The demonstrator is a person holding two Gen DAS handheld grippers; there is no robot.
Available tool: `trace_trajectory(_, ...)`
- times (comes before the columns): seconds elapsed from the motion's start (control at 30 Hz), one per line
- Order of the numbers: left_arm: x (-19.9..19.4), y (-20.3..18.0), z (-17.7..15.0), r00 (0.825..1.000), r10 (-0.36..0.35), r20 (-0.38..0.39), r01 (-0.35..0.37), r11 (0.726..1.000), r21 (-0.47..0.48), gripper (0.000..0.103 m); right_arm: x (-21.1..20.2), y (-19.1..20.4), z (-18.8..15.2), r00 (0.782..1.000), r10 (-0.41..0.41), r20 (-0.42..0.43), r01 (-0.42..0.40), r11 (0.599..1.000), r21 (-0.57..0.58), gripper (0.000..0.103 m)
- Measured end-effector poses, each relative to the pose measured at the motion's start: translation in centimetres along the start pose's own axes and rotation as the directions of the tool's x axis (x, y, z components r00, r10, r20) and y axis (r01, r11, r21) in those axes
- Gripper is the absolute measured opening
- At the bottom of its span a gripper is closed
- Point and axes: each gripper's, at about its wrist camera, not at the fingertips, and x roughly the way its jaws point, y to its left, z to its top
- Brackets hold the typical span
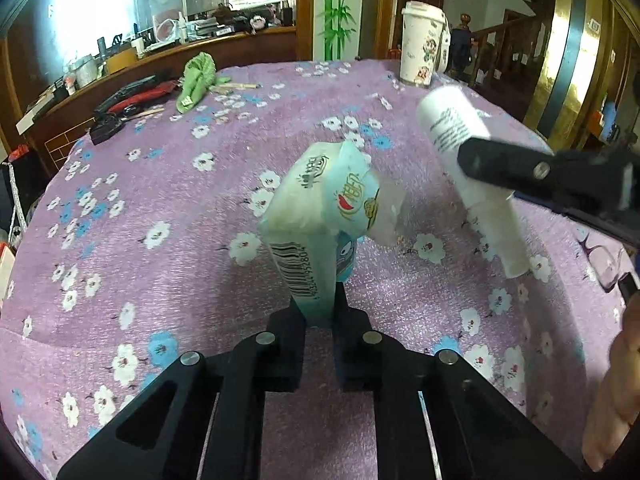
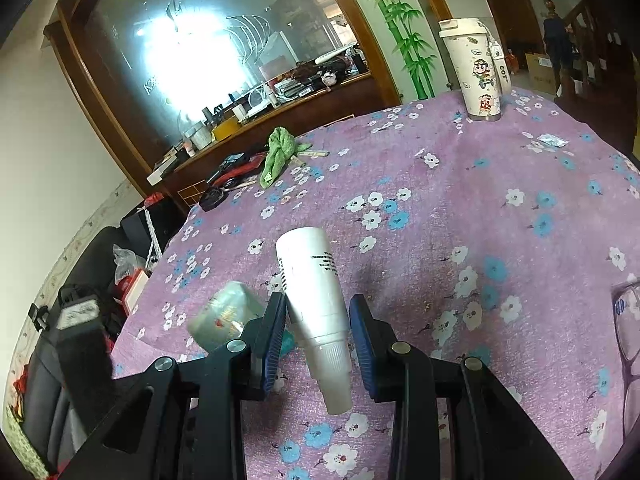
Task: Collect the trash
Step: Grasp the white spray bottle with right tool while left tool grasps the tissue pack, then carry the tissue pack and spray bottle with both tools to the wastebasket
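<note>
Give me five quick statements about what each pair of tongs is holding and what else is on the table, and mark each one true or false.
1. The left tongs grip a light blue snack wrapper. True.
2. The right tongs hold the cartoon-printed cup. False: they hold a white tube; the cup stands at the table's far edge.
3. A green cloth lies on the table's far left side. True.
4. The tablecloth is plain white. False: it is purple with white and blue flowers.
5. The cartoon-printed cup lies on its side. False: it stands upright with its lid on.
</note>
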Motion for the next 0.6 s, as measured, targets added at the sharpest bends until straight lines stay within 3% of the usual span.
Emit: trace_trajectory(0.6, -9.2, 6.7, -4.8, 0.995, 0.071, 0.070, -0.063, 0.992, -0.105, 0.011, 0.9, 4.4, -2.1, 0.997, -0.023, -0.069, 0.014, 0.992, -0.128, 0.032)
